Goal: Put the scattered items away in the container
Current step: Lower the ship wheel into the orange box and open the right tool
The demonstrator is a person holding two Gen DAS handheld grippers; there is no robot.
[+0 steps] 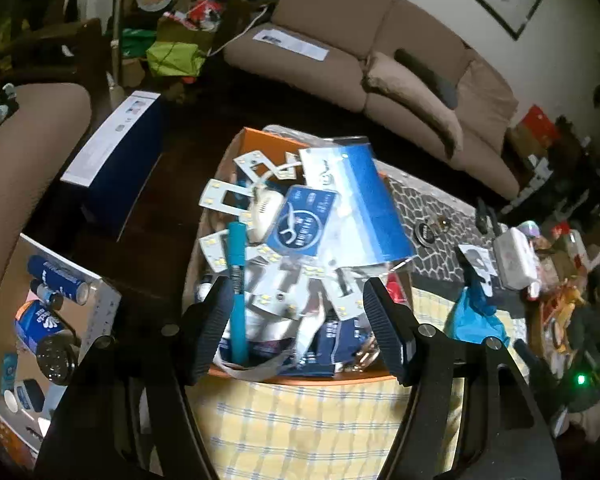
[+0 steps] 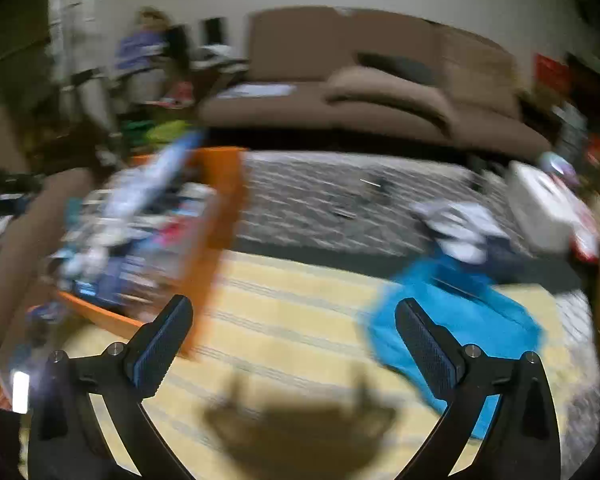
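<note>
An orange box stands on a yellow checked cloth, piled with a blue packet, white LED strips and a teal pen. My left gripper hovers over the box's near end with its jaws apart. The pen lies along the left finger, and nothing is clearly pinched. The right wrist view is blurred. There my right gripper is wide open and empty above the cloth, between the orange box and a crumpled blue bag. That blue bag lies right of the box.
A dark patterned mat beyond the cloth carries a round tin, a white card and a white case. A brown sofa stands behind. A blue carton and a cardboard box of cans are at left.
</note>
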